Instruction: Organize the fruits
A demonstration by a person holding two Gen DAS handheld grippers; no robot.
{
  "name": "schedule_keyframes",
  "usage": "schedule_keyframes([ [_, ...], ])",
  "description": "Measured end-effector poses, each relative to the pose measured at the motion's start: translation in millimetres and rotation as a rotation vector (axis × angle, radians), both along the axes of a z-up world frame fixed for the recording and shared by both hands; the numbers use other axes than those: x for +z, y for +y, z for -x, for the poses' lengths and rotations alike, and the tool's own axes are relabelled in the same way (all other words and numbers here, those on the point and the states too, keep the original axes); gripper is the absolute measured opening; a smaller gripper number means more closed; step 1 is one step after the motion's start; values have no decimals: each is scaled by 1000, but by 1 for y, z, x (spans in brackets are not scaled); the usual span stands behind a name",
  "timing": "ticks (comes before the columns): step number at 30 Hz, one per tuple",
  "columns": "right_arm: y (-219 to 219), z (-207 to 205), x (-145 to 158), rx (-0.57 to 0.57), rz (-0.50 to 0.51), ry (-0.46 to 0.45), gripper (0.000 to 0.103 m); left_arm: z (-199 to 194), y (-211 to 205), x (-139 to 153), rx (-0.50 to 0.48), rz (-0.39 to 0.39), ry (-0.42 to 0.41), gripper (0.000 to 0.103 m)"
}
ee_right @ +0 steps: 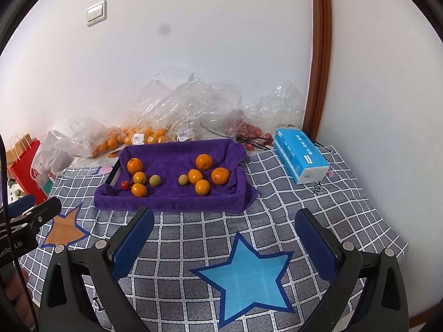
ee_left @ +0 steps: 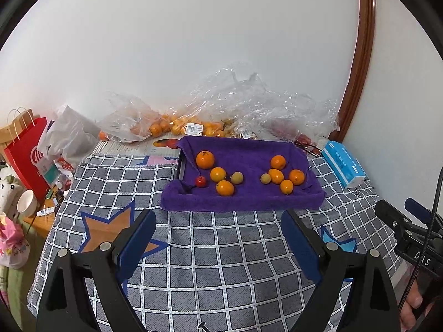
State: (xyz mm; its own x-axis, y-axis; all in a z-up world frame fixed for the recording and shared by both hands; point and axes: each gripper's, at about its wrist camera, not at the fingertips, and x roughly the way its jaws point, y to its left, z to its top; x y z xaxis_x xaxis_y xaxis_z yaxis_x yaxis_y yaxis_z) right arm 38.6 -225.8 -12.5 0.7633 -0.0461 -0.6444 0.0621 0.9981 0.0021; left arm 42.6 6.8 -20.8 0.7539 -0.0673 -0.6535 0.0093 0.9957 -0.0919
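Observation:
A tray lined with a purple towel [ee_left: 249,149] [ee_right: 177,152] lies on the checked cloth ahead of both grippers. Its left half holds a large orange [ee_left: 205,159] [ee_right: 134,165], two smaller orange fruits, a pale yellow-green fruit [ee_left: 237,178] and a small red tomato [ee_left: 201,181] [ee_right: 125,184]. On the right lie several orange fruits [ee_left: 278,162] [ee_right: 204,161] and another pale fruit [ee_left: 265,178] [ee_right: 183,179]. My left gripper [ee_left: 218,215] is open and empty, short of the tray's front edge. My right gripper [ee_right: 224,215] is open too, with nothing between its fingers.
Clear plastic bags [ee_left: 155,121] [ee_right: 133,135] with more oranges and red fruit lie against the wall behind the tray. A blue tissue pack [ee_left: 344,166] [ee_right: 301,159] sits at the right. A red paper bag [ee_left: 27,155] and clutter stand beyond the cloth's left edge.

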Motion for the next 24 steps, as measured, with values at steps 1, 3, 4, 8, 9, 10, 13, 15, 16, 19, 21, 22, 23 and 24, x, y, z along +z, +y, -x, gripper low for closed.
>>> schedule_keyframes([
  [1, 0, 0, 0, 0, -2, 0, 100, 0, 0, 0, -1, -2, 0, 92],
  [3, 0, 1, 0, 0, -3, -1, 100, 0, 0, -1, 1, -3, 1, 92],
  [4, 0, 1, 0, 0, -2, -1, 100, 0, 0, -1, 0, -3, 1, 92],
  [8, -1, 1, 0, 0, -2, 1, 100, 0, 0, -1, 2, -5, 2, 92],
  [9, -1, 2, 0, -1, -3, 0, 100, 0, -1, -1, 1, -4, 2, 92],
  [10, -1, 2, 1, -2, -3, -2, 100, 0, -1, -1, 1, -3, 1, 92],
  [13, -2, 1, 1, -1, -3, -2, 100, -1, -1, -1, 2, -2, 2, 92],
  [15, -1, 1, 1, -3, -2, -2, 100, -1, -1, -1, 1, -5, 1, 92],
  [16, -2, 1, 1, -2, -4, -2, 100, -1, -1, -1, 1, -4, 2, 92],
  [19, -1, 2, 1, -2, -4, -2, 100, -1, -1, -1, 1, -4, 3, 92],
  [21, -2, 2, 1, -2, -3, -2, 100, 0, -1, -1, 2, -5, 3, 92],
  [22, -2, 2, 1, -2, -3, -2, 100, 0, -1, -1, 2, -4, 3, 92],
  [23, -2, 2, 1, -2, -4, -3, 100, 0, -1, -1, 2, -5, 3, 92],
  [24, -2, 2, 1, -2, -4, -3, 100, 0, -1, -1, 3, -6, 3, 92],
])
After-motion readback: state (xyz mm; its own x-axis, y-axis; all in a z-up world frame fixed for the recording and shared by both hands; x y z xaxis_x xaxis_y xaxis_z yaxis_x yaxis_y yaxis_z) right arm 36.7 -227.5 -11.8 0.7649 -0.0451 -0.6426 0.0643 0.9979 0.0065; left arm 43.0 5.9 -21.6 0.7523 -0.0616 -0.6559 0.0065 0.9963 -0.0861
